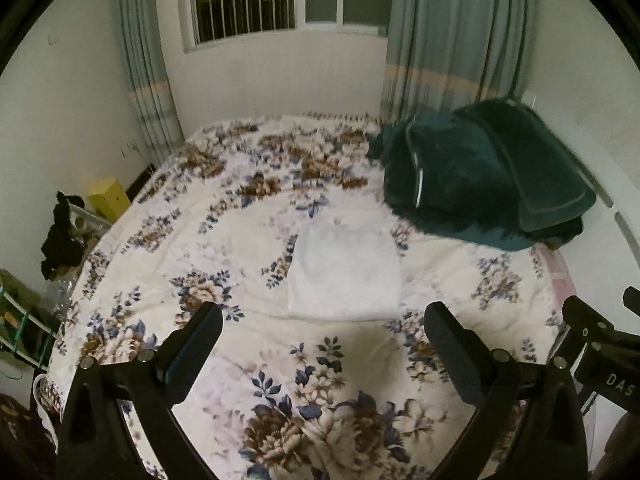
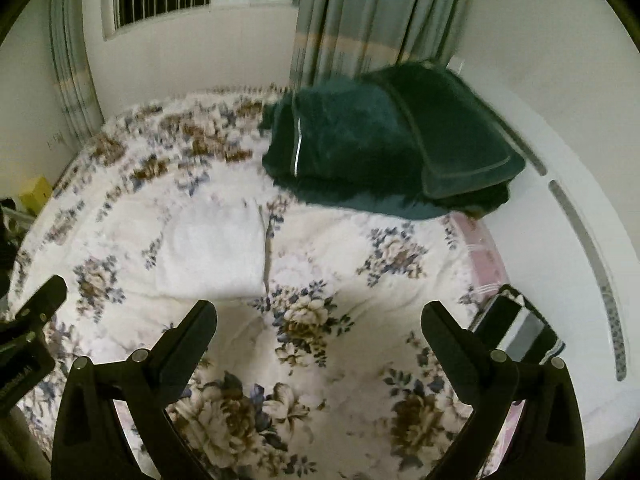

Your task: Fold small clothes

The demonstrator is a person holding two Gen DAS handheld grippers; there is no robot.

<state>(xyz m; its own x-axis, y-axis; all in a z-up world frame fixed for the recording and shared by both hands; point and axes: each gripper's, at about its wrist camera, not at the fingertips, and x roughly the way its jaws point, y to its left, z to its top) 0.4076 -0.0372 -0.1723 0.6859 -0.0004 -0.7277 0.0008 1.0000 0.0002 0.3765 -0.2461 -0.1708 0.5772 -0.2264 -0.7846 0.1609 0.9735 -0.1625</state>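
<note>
You've got one white garment (image 1: 345, 273), folded into a flat rectangle, lying mid-bed on the floral blanket (image 1: 280, 364), edges roughly square

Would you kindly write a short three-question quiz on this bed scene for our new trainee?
1. True or false: the left tongs grip the white folded cloth.
2. What colour is the blanket pile behind the cloth?
3. The right tongs are: A) open, B) shut on the cloth, C) out of view.

Key: 1 false, both tongs are open and hold nothing; 2 dark green; 3 A.
</note>
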